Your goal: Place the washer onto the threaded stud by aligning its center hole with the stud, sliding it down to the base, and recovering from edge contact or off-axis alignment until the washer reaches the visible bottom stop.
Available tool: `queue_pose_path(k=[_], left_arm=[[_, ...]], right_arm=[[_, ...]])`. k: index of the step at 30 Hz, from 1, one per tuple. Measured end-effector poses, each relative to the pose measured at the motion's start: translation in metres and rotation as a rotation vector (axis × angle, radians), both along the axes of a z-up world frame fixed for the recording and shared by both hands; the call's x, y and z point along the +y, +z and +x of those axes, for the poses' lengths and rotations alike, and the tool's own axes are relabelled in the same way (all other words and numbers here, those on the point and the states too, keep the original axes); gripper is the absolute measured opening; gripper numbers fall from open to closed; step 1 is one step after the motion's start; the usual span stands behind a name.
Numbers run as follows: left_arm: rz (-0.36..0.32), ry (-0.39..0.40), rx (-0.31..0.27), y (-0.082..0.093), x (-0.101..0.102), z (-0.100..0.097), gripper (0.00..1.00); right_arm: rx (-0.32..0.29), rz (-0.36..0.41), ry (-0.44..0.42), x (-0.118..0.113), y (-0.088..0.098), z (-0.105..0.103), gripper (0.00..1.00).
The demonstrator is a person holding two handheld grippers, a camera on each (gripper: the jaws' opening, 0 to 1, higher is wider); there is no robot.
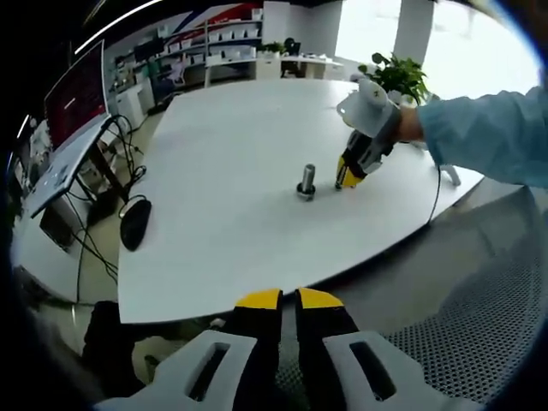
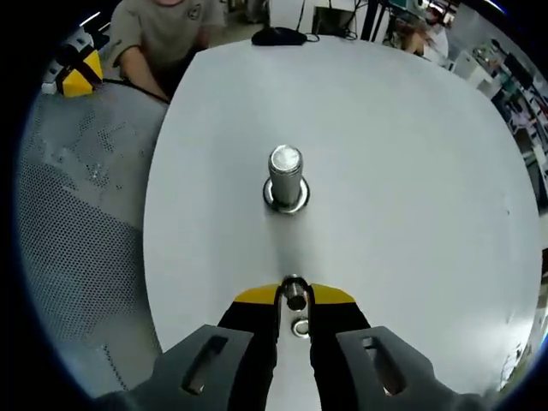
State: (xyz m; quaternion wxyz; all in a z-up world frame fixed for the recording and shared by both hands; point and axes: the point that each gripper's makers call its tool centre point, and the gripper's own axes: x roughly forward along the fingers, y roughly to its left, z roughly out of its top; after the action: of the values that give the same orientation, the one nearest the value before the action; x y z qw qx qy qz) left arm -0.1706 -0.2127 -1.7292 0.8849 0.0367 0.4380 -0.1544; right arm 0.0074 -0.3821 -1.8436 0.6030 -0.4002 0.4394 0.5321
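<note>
Washer [image 2: 294, 291] stands edge-up, clamped in the right tool [image 2: 294, 301], near the stud [image 2: 286, 178]; left tool [image 1: 288, 299] together.

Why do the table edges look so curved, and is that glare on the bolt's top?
Fisheye bending: in the left gripper view the white table bows; in the right gripper view the threaded stud has a bright glint on top, and the washer stays sharp between the right gripper tips.

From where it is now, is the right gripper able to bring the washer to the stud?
Probably yes. The right gripper, shut on the washer, faces the upright stud across bare white table. Nothing lies between them, and the left gripper hangs off the table's edge.
</note>
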Motion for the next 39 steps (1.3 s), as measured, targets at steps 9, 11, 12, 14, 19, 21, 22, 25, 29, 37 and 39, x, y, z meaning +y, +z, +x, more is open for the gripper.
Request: queue_pose_path(k=[9,11,12,14,19,21,22,25,29,37,39], left_arm=[[0.001,-0.001,0.001,0.000,0.000,0.000,0.03],[0.001,-0.001,0.001,0.000,0.000,0.000,0.03],[0.002,-0.002,0.001,0.000,0.000,0.000,0.03],[0.002,-0.003,0.001,0.000,0.000,0.000,0.03],[0.003,-0.005,0.000,0.000,0.000,0.000,0.03],[0.003,-0.005,-0.001,0.000,0.000,0.000,0.03],[0.003,-0.005,-0.001,0.000,0.000,0.000,0.03],[0.001,-0.004,-0.005,0.001,0.000,0.001,0.03],[0.002,-0.004,-0.007,0.001,0.000,0.001,0.03],[0.002,-0.004,-0.012,0.002,0.000,0.001,0.03],[0.002,-0.003,-0.013,0.002,0.000,0.001,0.03]], right_arm=[[-0.016,0.014,0.032,0.007,-0.002,0.002,0.22],[-0.020,0.015,0.014,0.005,-0.002,0.005,0.26],[-0.028,0.015,0.009,0.003,-0.001,0.008,0.27],[-0.033,0.018,0.003,0.000,0.000,0.010,0.28],[-0.047,0.037,-0.024,-0.010,0.009,0.013,0.28],[-0.057,0.047,-0.044,-0.017,0.013,0.016,0.28],[-0.059,0.050,-0.053,-0.020,0.014,0.017,0.28],[-0.085,0.065,-0.079,-0.030,0.019,0.021,0.28],[-0.098,0.070,-0.087,-0.040,0.023,0.021,0.27],[-0.089,0.079,-0.114,-0.051,0.026,0.017,0.26],[-0.088,0.082,-0.122,-0.053,0.025,0.016,0.26]])
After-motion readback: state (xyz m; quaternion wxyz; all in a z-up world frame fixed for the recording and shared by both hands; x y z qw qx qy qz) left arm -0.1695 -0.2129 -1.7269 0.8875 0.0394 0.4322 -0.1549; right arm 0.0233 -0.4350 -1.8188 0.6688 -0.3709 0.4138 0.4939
